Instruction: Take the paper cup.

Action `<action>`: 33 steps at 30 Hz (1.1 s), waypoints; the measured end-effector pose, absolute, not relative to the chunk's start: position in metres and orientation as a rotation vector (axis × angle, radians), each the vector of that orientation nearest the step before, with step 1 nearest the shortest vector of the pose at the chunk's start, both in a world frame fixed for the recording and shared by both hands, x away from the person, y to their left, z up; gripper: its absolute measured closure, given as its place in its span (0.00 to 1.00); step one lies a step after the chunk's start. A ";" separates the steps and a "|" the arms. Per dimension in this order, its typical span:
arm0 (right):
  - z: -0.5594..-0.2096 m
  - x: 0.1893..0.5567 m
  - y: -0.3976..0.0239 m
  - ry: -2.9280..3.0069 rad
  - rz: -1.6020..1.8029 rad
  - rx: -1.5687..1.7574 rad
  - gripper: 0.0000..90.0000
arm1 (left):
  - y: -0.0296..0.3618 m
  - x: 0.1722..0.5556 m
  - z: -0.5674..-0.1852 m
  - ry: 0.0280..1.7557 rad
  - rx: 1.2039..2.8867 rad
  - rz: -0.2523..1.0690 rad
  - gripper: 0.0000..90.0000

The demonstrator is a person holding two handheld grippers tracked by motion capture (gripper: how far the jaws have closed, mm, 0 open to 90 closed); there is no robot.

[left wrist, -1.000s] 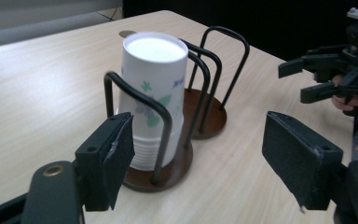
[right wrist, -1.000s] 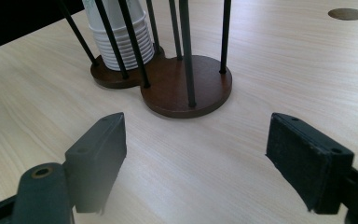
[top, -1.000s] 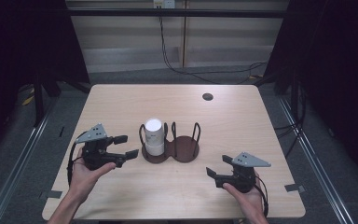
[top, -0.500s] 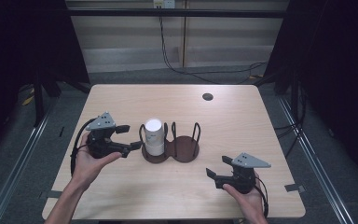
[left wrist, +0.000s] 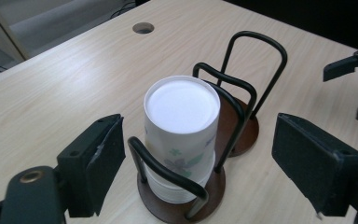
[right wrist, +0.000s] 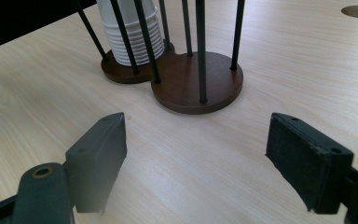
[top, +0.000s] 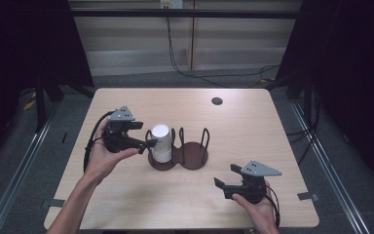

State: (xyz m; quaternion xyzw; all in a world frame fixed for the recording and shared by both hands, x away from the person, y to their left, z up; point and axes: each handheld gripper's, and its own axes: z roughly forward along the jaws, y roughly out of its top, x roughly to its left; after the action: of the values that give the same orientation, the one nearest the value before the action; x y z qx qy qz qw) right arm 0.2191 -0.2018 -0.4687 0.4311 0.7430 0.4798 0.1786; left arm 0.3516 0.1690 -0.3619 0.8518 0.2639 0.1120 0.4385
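- My left gripper (top: 143, 134) hangs at nine o'clock of the cup stack (top: 161, 143), its jaws just spread wider, ready to straddle the stack without touching it.
- The stack sits upside down in the left bay of the wire holder (top: 193, 156), mid-surface (top: 253, 126) (the right bay has room).
- My right gripper (top: 226, 176) rests at five o'clock, spread and empty, out of the way.
- Compared with a second ago, my left gripper is nearer the stack.

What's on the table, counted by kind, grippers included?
Cup stacks: 1, white paper cups
Cup holders: 1, two-bay wire holder
Grippers: 2, left gripper open, right gripper open
Total: 4
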 end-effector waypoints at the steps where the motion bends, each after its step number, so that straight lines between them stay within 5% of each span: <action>1: -0.469 0.220 -0.201 2.106 1.361 1.214 0.22 | 0.167 0.355 -0.361 0.656 2.127 0.271 0.19; 33: -0.469 0.223 -0.198 2.128 1.374 1.183 0.22 | 0.124 0.389 -0.359 0.614 2.403 0.230 0.32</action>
State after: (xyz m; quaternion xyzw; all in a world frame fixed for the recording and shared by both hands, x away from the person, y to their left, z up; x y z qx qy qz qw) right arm 0.2226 -0.1979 -0.4687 0.4167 0.7499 0.4841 0.1722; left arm 0.3887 0.1244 -0.3594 0.9141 0.2334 0.0876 0.3197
